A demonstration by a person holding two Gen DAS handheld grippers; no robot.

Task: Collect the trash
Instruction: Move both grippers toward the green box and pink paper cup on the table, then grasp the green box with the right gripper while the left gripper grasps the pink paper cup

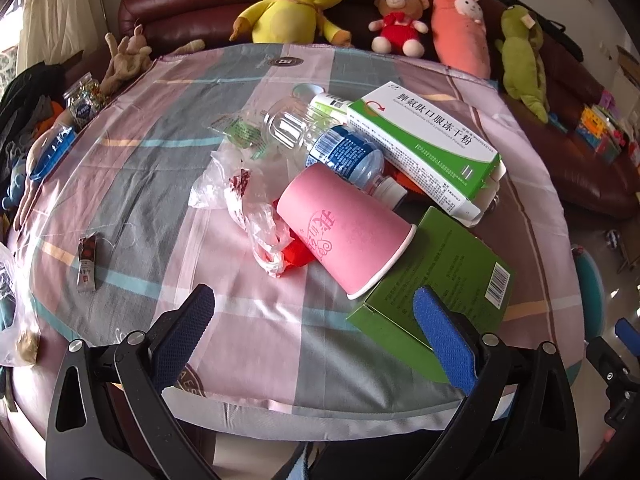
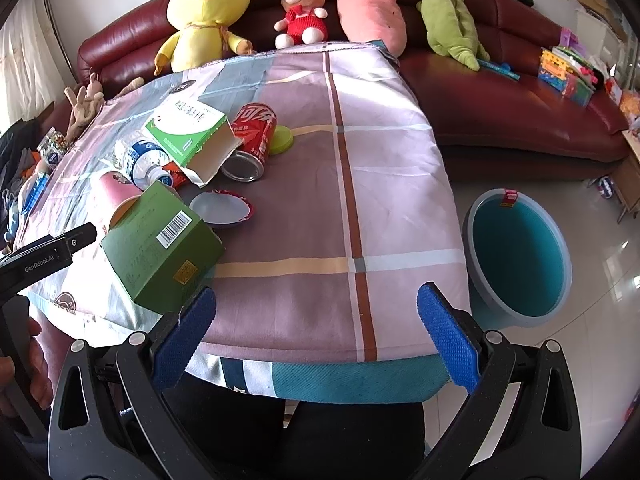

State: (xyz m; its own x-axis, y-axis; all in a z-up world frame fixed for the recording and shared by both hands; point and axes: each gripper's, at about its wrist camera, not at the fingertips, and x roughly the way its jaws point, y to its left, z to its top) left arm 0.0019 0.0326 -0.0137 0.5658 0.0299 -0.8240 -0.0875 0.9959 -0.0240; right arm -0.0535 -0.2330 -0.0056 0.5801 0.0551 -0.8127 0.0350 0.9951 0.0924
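Plaid cloth (image 1: 120, 184) in pink, grey and teal covers the table, with one heap of trash on it. Left wrist view, from the left: one small sachet (image 1: 87, 264) lying apart from the heap, crumpled clear plastic bag (image 1: 240, 200), one pink paper cup (image 1: 348, 236) on its side, one clear water bottle (image 1: 332, 148) with a blue label, one white-and-green medicine box (image 1: 424, 140), and one dark green box (image 1: 436, 280) at the near edge. The left gripper (image 1: 312, 312) stands spread wide with nothing between its blue pads (image 1: 444, 340); its right pad overlaps the green box in the view, contact uncertain. Right wrist view adds items hidden from the left: one red soda can (image 2: 252, 136) on its side, one green lid (image 2: 282, 140) beside it, one shallow white dish (image 2: 220, 208), and one blue bin (image 2: 520, 252) on the floor to the right of the table. The right gripper (image 2: 316, 308) is likewise spread wide and empty, hovering over bare cloth at the near table edge. Both views show four plush toys on the maroon sofa (image 2: 500, 92): yellow chick (image 2: 204, 12), teddy bear (image 2: 302, 12), pink carrot (image 2: 370, 4), green toy (image 2: 448, 12).
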